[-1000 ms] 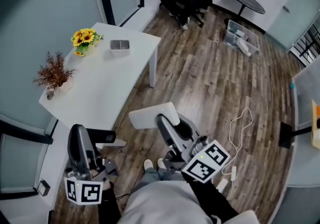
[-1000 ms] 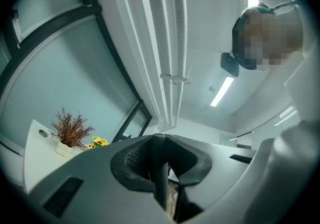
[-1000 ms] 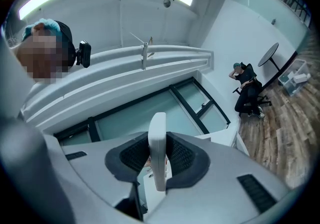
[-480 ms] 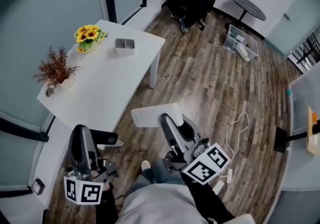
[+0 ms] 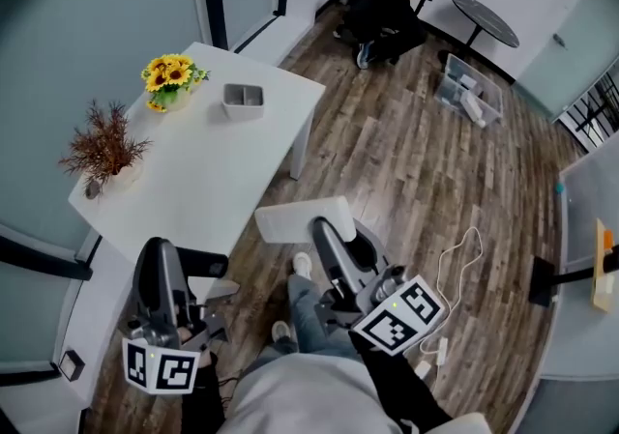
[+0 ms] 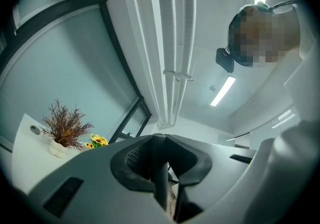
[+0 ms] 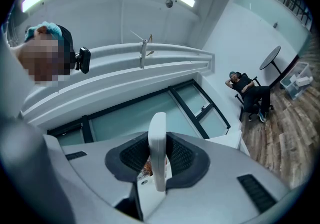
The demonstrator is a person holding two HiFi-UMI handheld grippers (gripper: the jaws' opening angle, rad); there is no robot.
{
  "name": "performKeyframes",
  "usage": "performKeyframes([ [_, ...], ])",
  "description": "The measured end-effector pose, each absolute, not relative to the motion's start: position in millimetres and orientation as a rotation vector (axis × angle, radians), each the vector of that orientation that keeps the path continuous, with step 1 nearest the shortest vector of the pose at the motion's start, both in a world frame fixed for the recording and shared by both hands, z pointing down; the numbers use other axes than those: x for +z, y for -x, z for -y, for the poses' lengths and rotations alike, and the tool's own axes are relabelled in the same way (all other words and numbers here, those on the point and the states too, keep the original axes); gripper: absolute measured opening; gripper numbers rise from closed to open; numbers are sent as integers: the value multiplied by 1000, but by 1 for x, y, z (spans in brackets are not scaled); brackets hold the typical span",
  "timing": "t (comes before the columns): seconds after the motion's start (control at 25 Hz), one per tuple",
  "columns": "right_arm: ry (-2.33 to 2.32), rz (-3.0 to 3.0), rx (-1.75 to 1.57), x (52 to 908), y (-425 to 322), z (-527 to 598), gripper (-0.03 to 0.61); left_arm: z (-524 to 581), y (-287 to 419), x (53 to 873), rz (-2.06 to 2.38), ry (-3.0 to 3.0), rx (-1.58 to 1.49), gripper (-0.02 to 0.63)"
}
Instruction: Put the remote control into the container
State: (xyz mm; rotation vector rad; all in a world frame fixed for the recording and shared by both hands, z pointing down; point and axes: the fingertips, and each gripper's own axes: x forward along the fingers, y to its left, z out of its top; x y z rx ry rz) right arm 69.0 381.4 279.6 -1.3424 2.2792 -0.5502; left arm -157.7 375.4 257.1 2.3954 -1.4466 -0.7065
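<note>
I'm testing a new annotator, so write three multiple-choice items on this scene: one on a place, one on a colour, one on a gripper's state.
1. Where does the grey container stand?
A. On the white table, near the sunflowers.
B. On the round black table.
C. On the floor by the office chair.

2. What colour is the flat object in the right gripper?
A. Red.
B. White.
C. Green.

3. What is the state of the left gripper?
A. Open and empty.
B. Shut on a flower.
C. Shut on a dark flat object.

Key:
1 A: the head view shows the grey container on the white table beside the sunflowers.
2 B: the right gripper view shows a white flat object clamped between the jaws.
3 C: the left gripper view shows the jaws closed on a dark flat object.
</note>
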Motion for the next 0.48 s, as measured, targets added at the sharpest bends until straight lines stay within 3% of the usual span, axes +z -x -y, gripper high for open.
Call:
performKeyframes([
  [0.48,1276,-2315,-580,299,-109,-260,92,-271,121,252,1632,-2393,-746,69],
])
